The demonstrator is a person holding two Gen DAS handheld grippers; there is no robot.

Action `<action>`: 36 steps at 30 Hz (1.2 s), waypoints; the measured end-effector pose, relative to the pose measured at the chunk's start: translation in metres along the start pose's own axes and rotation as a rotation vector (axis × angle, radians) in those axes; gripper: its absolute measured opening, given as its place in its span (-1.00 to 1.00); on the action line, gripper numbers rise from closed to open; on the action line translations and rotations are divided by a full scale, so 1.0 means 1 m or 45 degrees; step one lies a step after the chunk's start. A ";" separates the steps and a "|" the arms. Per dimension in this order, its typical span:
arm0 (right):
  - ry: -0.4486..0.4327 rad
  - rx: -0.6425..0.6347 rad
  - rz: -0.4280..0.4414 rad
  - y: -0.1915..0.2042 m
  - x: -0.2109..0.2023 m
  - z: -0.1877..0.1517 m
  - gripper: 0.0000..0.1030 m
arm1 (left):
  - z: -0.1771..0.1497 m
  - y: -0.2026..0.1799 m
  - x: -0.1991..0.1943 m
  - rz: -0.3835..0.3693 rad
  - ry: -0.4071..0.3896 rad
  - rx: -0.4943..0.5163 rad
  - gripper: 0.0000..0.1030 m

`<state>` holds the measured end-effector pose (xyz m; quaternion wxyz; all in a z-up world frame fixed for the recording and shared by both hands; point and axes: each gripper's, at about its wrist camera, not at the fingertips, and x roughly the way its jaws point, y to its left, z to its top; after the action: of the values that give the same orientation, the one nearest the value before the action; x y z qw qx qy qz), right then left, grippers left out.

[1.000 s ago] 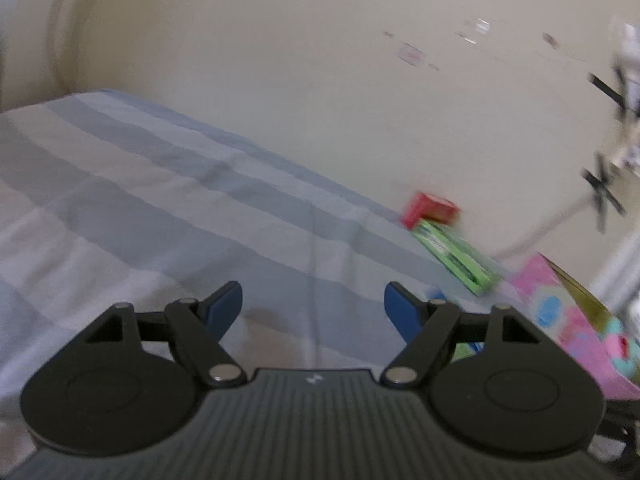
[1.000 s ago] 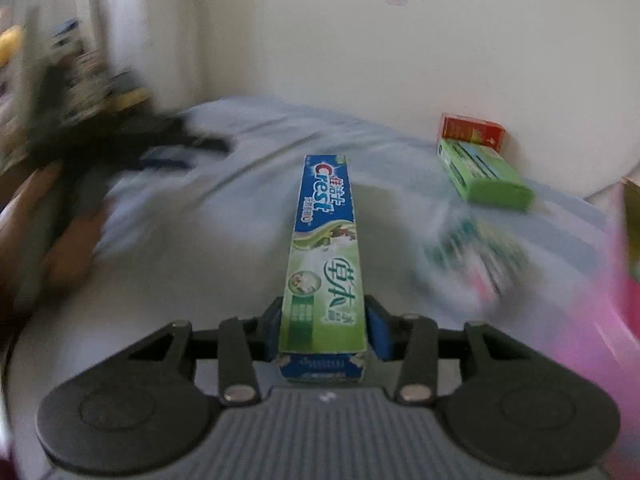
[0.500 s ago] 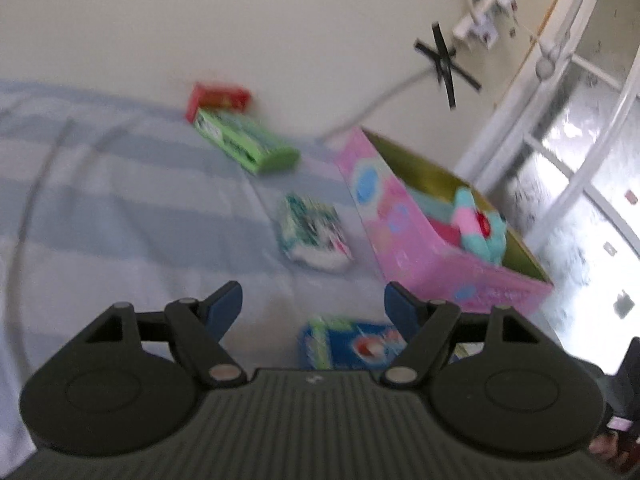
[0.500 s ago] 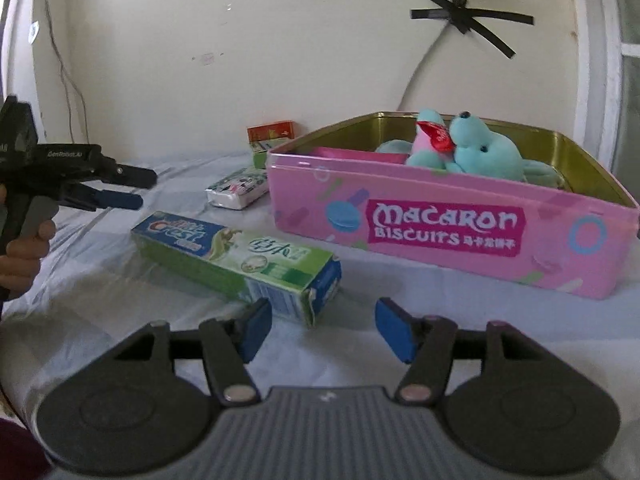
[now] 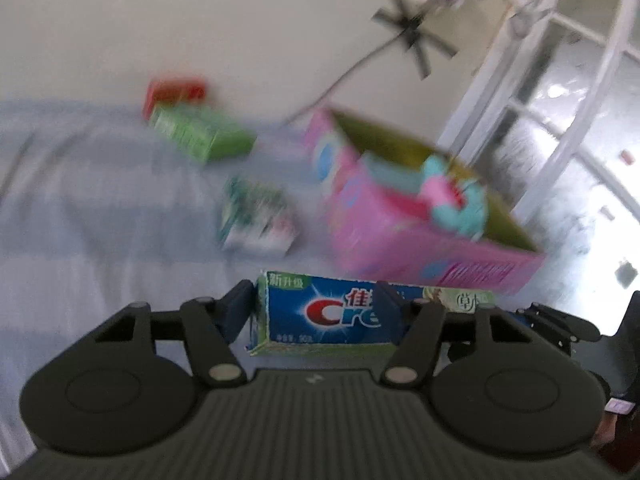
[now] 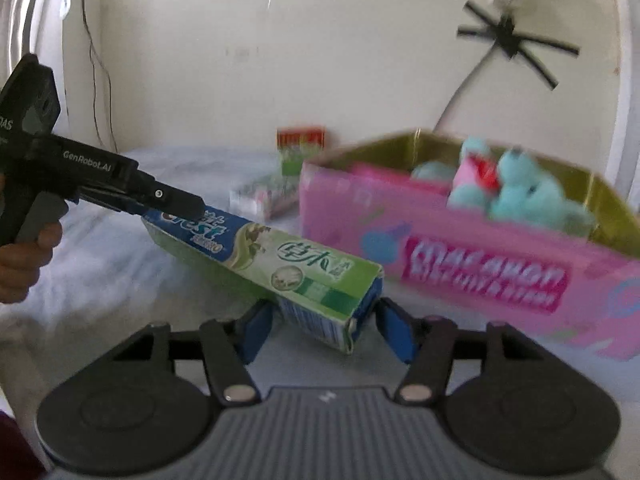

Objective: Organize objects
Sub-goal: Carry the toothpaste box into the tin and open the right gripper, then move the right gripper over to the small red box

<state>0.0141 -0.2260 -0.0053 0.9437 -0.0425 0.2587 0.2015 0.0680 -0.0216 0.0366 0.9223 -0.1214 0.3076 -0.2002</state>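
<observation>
A blue and green Crest toothpaste box (image 5: 332,314) lies on the striped bed sheet (image 5: 100,216), also seen in the right wrist view (image 6: 276,256). My left gripper (image 5: 314,312) is open and straddles the box's blue end. My right gripper (image 6: 326,326) is open with the box's green end between its fingers. The left gripper's fingers (image 6: 176,202) show over the box's far end in the right wrist view. A pink Macaron Biscuits tin (image 6: 476,268) holds a teal plush toy (image 6: 520,196).
A green box (image 5: 200,140) and a red box (image 5: 176,90) lie by the wall. A white and green packet (image 5: 256,220) lies left of the tin (image 5: 400,240). A window frame (image 5: 520,92) stands at the right.
My right gripper let go of the toothpaste box onto the bed beside the tin and stays around its end. My left gripper swung over to the box's other end.
</observation>
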 end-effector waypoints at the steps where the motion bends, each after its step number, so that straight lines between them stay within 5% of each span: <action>1: -0.036 0.000 -0.007 -0.004 -0.008 0.006 0.14 | 0.009 -0.008 -0.003 -0.010 -0.027 0.017 0.28; 8: -0.188 -0.015 -0.175 -0.063 -0.027 0.072 0.15 | 0.090 -0.068 0.048 -0.069 -0.163 0.123 0.31; 16: 0.075 0.111 -0.331 -0.154 0.056 0.110 0.13 | 0.127 -0.093 0.167 -0.001 -0.052 0.031 0.29; 22: 0.168 0.215 -0.343 -0.185 0.099 0.116 0.23 | 0.129 -0.080 0.211 0.092 0.015 -0.122 0.32; 29: 0.022 0.283 -0.361 -0.187 0.069 0.109 0.26 | 0.127 -0.076 0.189 0.049 0.010 -0.100 0.34; 36: -0.229 0.317 -0.249 -0.139 0.010 0.089 0.22 | 0.082 -0.078 0.100 -0.081 -0.106 0.081 0.34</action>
<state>0.1199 -0.3331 0.0635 0.9762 0.0678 0.1907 0.0783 0.1688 -0.1269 0.0759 0.9309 -0.1100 0.2584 -0.2337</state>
